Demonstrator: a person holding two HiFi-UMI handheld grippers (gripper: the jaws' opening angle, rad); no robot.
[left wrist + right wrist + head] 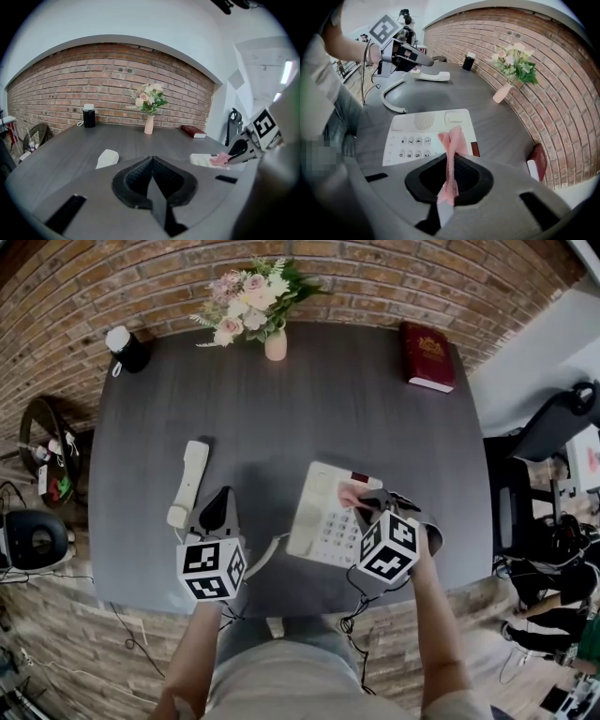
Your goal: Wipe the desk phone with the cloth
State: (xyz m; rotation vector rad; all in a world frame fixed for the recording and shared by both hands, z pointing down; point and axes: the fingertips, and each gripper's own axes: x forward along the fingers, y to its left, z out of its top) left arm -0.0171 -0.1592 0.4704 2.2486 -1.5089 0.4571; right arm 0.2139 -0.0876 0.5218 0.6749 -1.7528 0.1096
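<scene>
The white desk phone base sits on the dark table, right of centre; its keypad faces up in the right gripper view. My right gripper is shut on a pink cloth, which hangs over the phone's right side. The white handset lies off the base to the left, joined by a coiled cord. My left gripper is shut with nothing in it, low over the table just right of the handset.
A vase of flowers stands at the table's far edge, a black speaker with a white top at the far left corner, a red book at the far right. A brick wall lies beyond; chairs and gear stand to the right.
</scene>
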